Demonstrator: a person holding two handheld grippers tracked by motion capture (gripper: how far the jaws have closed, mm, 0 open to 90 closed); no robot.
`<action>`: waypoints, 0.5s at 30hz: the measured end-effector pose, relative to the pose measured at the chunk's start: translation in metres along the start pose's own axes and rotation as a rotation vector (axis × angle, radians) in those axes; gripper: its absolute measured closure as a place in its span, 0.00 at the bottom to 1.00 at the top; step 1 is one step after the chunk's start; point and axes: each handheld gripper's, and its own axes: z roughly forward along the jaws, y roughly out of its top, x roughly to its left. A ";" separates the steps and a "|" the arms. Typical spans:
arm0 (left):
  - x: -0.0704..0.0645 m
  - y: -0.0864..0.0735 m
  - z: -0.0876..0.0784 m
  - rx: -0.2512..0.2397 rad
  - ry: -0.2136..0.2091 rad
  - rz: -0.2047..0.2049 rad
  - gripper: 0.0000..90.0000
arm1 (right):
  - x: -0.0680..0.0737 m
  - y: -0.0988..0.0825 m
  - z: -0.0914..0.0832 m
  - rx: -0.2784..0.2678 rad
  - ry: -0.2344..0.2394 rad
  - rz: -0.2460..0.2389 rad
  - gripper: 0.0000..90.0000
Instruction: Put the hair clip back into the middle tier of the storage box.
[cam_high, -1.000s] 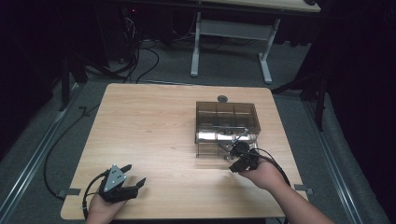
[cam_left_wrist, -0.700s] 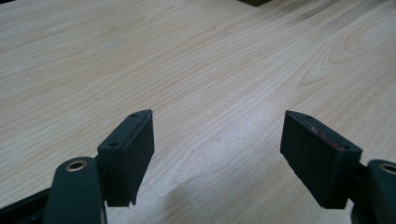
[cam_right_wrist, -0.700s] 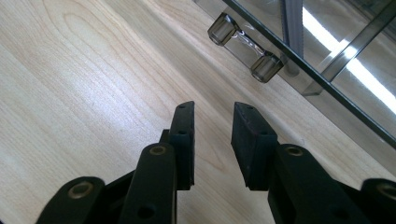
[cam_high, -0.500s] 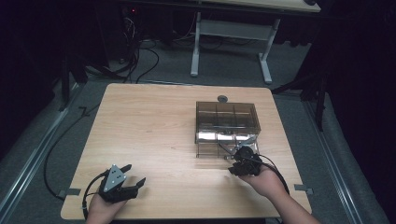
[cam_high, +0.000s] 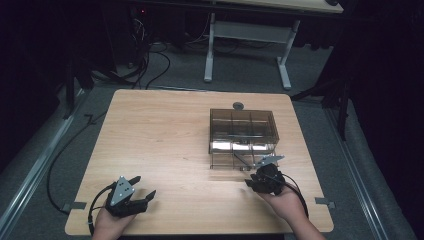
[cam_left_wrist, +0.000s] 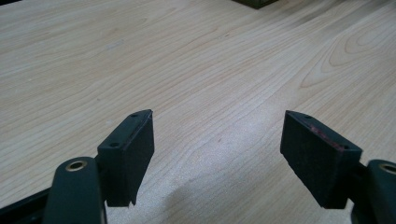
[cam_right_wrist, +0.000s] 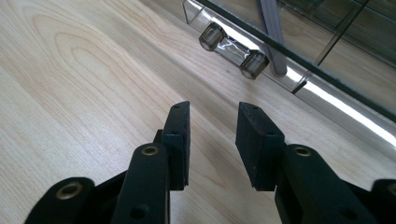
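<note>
Your right gripper (cam_high: 251, 180) has drawn back from the clear compartment box (cam_high: 243, 131) in the last second; before, it was at the box's near edge, now it sits just in front of it. I judge that the work at the box is finished or paused. Its jaws stand a little apart and hold nothing. Your left gripper (cam_high: 144, 188), well apart from the box, stayed in place, jaws wide and empty over the table (cam_high: 160, 135).

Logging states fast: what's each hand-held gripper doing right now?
Left hand-held gripper: open wide, holding nothing.
Right hand-held gripper: open narrowly, holding nothing.
</note>
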 end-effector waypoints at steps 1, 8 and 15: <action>0.000 0.000 0.000 0.001 0.000 0.000 0.29 | 0.000 -0.003 0.000 -0.019 0.003 0.002 0.72; 0.000 0.000 0.000 -0.003 0.009 -0.007 0.29 | 0.001 -0.020 0.002 -0.127 0.005 0.006 0.69; 0.001 0.000 -0.001 -0.004 0.015 -0.015 0.30 | 0.004 -0.036 0.009 -0.224 0.006 0.038 0.67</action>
